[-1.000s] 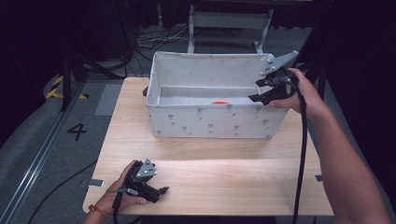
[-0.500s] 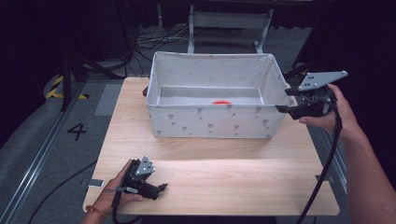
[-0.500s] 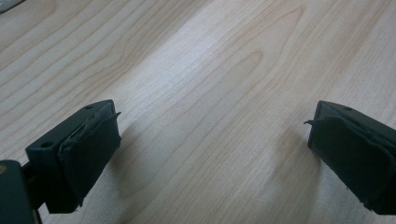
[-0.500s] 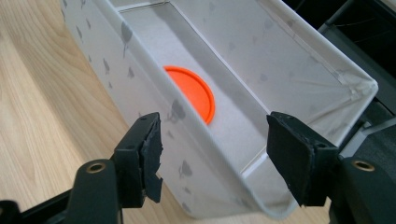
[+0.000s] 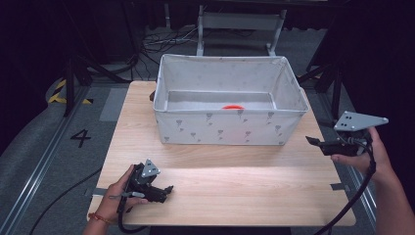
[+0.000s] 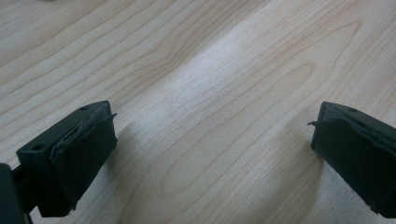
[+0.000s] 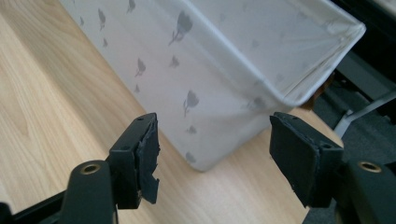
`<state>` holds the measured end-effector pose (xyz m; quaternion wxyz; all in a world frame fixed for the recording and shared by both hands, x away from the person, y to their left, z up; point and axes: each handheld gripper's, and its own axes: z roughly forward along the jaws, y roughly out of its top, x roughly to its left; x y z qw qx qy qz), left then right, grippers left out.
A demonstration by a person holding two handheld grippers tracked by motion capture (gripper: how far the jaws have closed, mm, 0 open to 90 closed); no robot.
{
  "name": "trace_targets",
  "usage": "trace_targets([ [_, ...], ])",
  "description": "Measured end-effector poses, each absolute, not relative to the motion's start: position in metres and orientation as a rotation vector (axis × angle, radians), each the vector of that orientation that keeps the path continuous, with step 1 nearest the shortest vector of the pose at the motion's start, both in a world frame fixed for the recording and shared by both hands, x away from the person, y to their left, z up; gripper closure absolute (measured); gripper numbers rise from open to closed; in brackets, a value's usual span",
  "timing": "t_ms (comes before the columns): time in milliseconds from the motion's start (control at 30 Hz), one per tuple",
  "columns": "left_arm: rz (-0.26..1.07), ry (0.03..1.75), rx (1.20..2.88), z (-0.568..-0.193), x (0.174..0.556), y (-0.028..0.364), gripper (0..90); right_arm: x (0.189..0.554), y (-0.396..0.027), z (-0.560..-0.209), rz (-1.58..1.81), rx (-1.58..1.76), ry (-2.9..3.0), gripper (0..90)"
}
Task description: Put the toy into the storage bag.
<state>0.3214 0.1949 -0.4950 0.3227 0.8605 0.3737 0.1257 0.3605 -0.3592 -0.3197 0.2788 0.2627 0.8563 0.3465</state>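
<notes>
- At centre frame, a white fabric bin stands on the wooden table, an orange item inside.
- Lower left, the left gripper rests on the table, jaws wide.
- Right edge, the right gripper hovers beside the bin, jaws wide.

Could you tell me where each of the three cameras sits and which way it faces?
High view: above the person's side, looking down on the table, fabric bin, both hands.
Left gripper view: rides the left gripper, facing bare tabletop.
Right gripper view: rides the right gripper, facing the bin's corner.
Shared: bin in high and right views.
</notes>
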Motion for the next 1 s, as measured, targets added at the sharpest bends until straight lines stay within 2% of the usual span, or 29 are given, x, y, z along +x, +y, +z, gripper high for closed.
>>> trace_targets([
  [167,0.335,0.994,2.248,-0.496,0.323,0.194,0.1,0.354,-0.368,-0.342,0.951,0.746,2.289,32.2],
  [233,0.335,0.998,2.246,-0.496,0.324,0.194,0.0,0.350,-0.376,-0.364,0.982,0.787,2.290,32.1],
  [333,0.336,1.003,2.245,-0.495,0.325,0.194,0.0,0.349,-0.381,-0.377,0.989,0.821,2.289,32.1],
  [367,0.347,1.004,2.247,-0.495,0.327,0.193,0.0,0.346,-0.385,-0.394,0.970,0.860,2.303,32.0],
  [667,0.356,1.019,2.242,-0.495,0.329,0.192,0.0,0.337,-0.395,-0.446,0.961,0.970,2.313,28.0],
  [1000,0.346,1.030,2.239,-0.495,0.328,0.192,0.0,0.332,-0.402,-0.485,0.985,1.113,2.268,23.0],
])
